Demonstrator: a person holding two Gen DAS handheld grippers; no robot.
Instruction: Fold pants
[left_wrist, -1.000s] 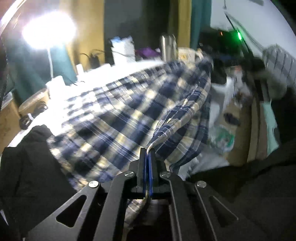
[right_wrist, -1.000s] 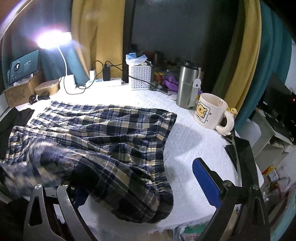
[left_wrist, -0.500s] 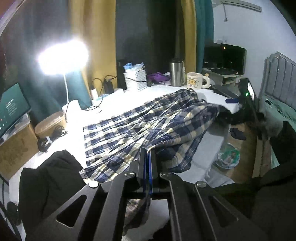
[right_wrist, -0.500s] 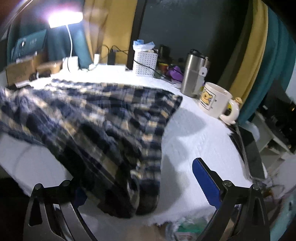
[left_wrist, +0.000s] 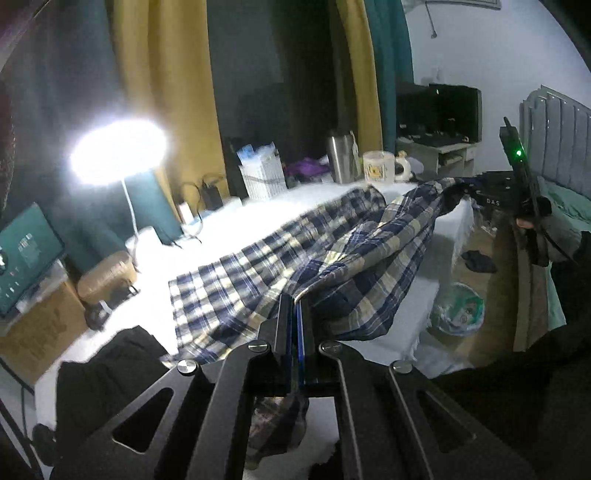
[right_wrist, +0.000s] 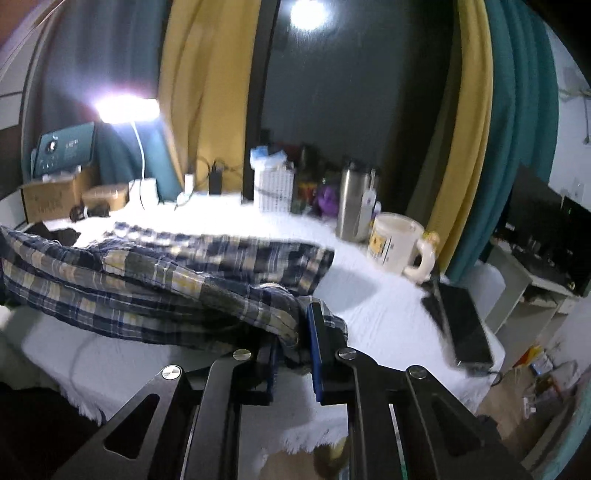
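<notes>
The blue, cream and yellow plaid pants lie across the white-covered table, with their near edge lifted. My left gripper is shut on a thin edge of the cloth, and a fold hangs below the jaws. My right gripper has its jaws closing on a bunched corner of the pants, and the blue pads press the fabric between them. In the left wrist view the pants stretch from my left jaws toward the right gripper's black body, held by a hand at the far right.
A cream mug, a steel tumbler and a white basket stand along the table's back. A dark tablet lies at the right edge. A bright lamp glares at the left. A black garment lies near the left end.
My right gripper's jaws went from wide open to closed on the pants' corner, which now hangs lifted. My left gripper rose with its pinched edge, and the cloth stretches between the two.
</notes>
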